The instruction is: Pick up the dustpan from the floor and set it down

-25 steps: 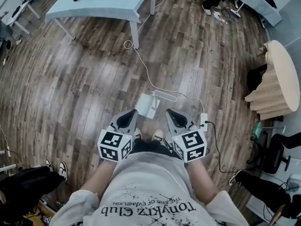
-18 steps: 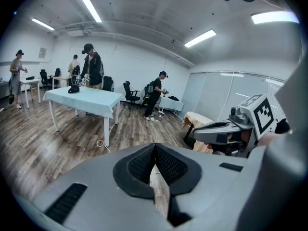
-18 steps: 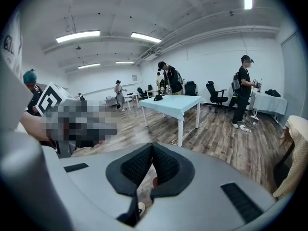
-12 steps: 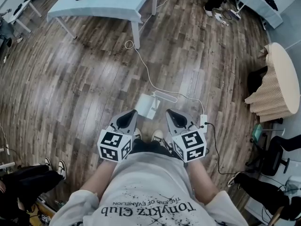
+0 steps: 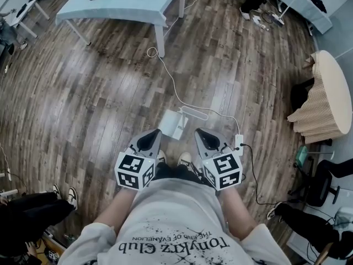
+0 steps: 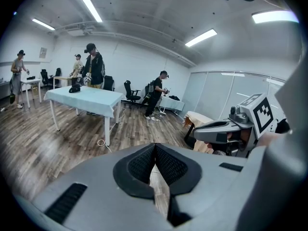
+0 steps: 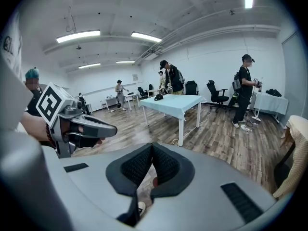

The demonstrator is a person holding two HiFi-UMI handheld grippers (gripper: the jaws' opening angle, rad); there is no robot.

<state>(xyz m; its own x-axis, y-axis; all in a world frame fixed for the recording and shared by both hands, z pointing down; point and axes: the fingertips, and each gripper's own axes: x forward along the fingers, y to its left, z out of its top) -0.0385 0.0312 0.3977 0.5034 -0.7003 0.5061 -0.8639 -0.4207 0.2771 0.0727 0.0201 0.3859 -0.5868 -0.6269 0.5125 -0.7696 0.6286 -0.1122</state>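
A white dustpan (image 5: 173, 123) lies on the wooden floor just ahead of my feet, its long handle (image 5: 193, 113) to its right. I hold both grippers at waist height above it, side by side and apart from it. My left gripper (image 5: 153, 136) is shut and holds nothing; its pads meet at the tip in the left gripper view (image 6: 155, 148). My right gripper (image 5: 201, 133) is also shut and holds nothing, and its pads are pressed together in the right gripper view (image 7: 152, 149). The dustpan does not show in either gripper view.
A white cable (image 5: 169, 77) runs from the light blue table (image 5: 127, 4) to a power strip (image 5: 238, 142) by my right foot. A wicker round table (image 5: 325, 93) and an office chair (image 5: 320, 182) stand at the right. A person's legs (image 5: 30, 214) are at the lower left.
Both grippers and the dustpan stay where they were. The bystander at the lower left edge has shifted a little.
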